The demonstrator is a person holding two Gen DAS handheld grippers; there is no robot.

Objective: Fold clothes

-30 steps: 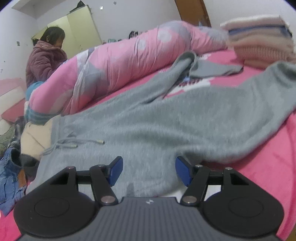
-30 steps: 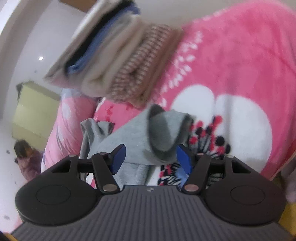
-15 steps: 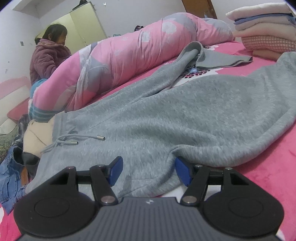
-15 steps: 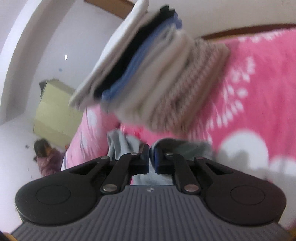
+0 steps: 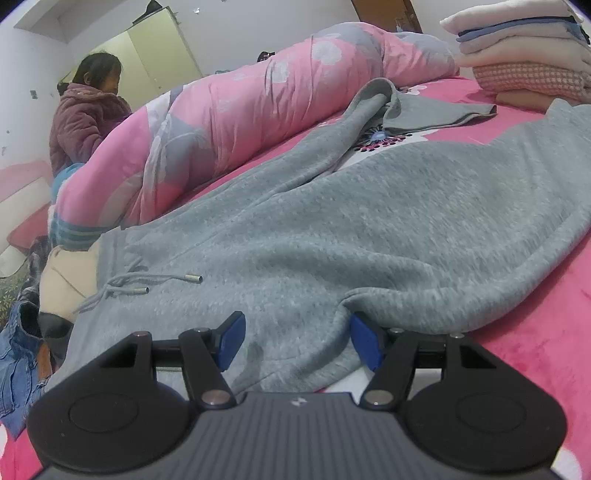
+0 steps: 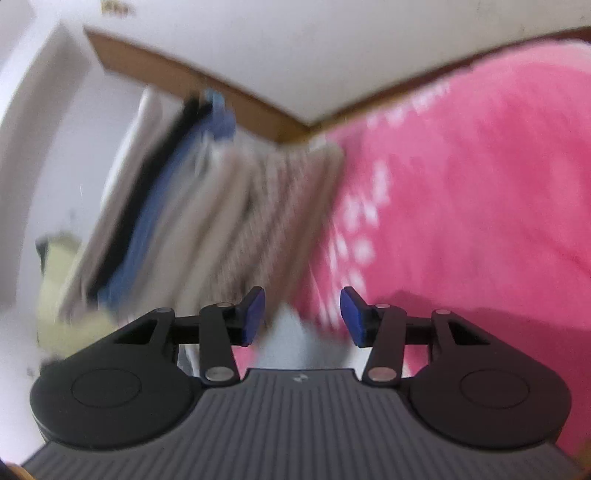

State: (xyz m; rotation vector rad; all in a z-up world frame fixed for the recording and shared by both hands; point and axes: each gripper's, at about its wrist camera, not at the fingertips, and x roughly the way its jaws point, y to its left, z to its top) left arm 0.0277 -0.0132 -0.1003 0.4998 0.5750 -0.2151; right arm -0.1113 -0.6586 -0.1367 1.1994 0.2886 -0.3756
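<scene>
Fabric of grey sweatpants lies between the parted left gripper jaws, unpinched; right gripper jaws opening, empty, folded stack ahead-left.

Folded stack close ahead of right claw; pink bedspread open beside.

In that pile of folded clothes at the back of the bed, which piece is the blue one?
In the stack of folded clothes, it is the thin blue layer near the top, sandwiched between cream pieces. The pink checked one sits lower down.
</scene>
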